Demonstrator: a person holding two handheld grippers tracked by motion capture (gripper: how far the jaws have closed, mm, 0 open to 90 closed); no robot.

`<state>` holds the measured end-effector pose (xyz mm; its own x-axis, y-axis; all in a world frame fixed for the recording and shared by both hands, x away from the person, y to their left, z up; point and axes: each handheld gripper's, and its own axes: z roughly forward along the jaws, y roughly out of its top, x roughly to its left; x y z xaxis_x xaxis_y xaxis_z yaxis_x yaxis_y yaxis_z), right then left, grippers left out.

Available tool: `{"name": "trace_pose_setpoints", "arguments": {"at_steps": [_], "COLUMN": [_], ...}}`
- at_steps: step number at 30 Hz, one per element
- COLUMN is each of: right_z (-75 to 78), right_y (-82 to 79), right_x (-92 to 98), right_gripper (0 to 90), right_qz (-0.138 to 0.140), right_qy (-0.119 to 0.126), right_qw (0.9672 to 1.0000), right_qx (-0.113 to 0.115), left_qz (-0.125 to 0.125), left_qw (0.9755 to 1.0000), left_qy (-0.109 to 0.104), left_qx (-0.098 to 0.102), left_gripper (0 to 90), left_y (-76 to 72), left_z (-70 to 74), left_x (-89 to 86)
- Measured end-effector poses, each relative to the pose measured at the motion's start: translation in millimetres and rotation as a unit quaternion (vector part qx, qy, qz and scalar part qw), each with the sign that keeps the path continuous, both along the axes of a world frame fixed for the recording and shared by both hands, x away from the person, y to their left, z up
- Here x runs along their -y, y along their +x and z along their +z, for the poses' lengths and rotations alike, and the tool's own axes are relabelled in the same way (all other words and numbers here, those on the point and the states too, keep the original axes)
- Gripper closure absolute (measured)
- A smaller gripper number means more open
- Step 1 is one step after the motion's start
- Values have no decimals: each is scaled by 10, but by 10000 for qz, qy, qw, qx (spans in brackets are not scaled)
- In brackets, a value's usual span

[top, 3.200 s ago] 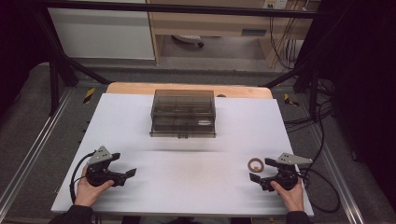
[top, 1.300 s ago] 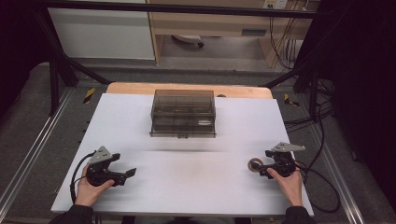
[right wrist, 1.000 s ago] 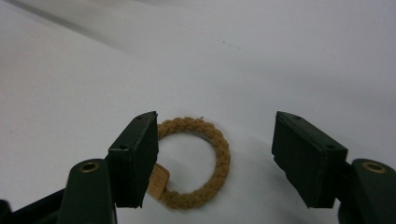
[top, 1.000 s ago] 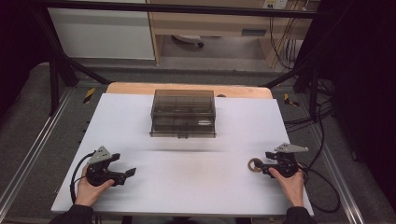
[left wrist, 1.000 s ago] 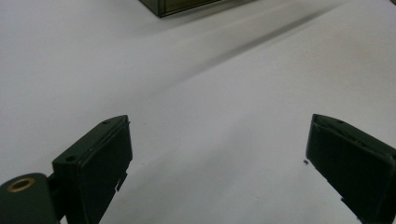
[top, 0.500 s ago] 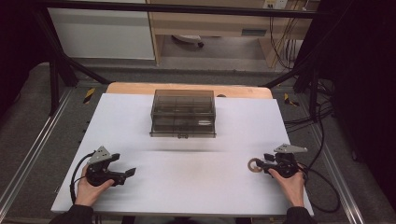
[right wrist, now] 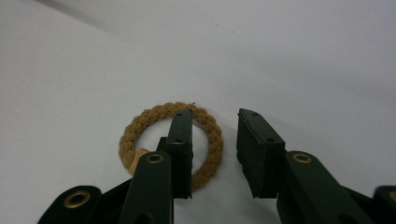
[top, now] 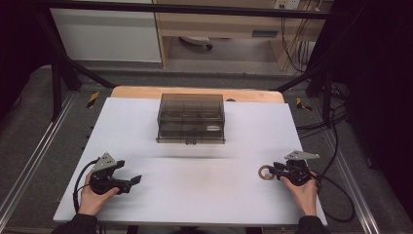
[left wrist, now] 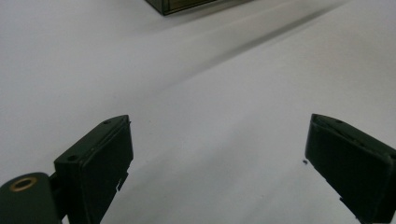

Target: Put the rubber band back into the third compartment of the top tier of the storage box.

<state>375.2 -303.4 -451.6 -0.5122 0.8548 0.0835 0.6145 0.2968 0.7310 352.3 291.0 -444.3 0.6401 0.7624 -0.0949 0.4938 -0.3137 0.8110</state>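
Left to right. Grey carpeted floor [top: 29, 141] w/ a metal rail [top: 34, 163] running along the counter's left side; black frame posts behind. White matte counter [top: 195, 195] sits on a light wooden board [top: 195, 92] that shows at the far edge.

Near-left corner: person's left hand [top: 92, 197] holds the left tongs [top: 134, 181], black w/ a grey three-cornered plate on top, black cable looping off to the left. In the left gripper view its jaws stand wide apart over bare white counter, nothing between them.

Centre, far side: smoky transparent plastic box w/ compartments [top: 191, 118], rectangular, lid down, standing flat on the counter; its corner shows at the top of the left gripper view [left wrist: 187, 4].

Near-right: small tan braided cord ring [top: 266, 172] lies flat on the counter. Right tongs [top: 272, 170] held by the right hand [top: 303, 192] are at the ring. In the right gripper view [right wrist: 214, 154] the jaws are partly apart, one jaw inside the ring [right wrist: 210, 135], the other outside it, ring's cord between them, not clamped.

Far right: black cables on the floor [top: 331, 122], dark area beyond. Back of room: white cabinet front [top: 107, 34] and a light wooden shelf unit [top: 219, 24].
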Motion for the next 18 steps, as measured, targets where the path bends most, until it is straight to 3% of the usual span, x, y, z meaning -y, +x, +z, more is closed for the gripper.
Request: {"name": "trace_pose_setpoints", "arguments": {"at_steps": [18], "right_z": [-14], "right_y": [9], "right_x": [-14], "right_gripper": [757], "right_qz": [-7], "right_qy": [-166], "right_qw": [9999], "right_qx": [-21], "left_qz": [21], "left_qw": [10000], "left_qy": [-3], "left_qx": [10], "left_gripper": [73], "left_y": [-1], "left_z": [1], "left_x": [-5]}}
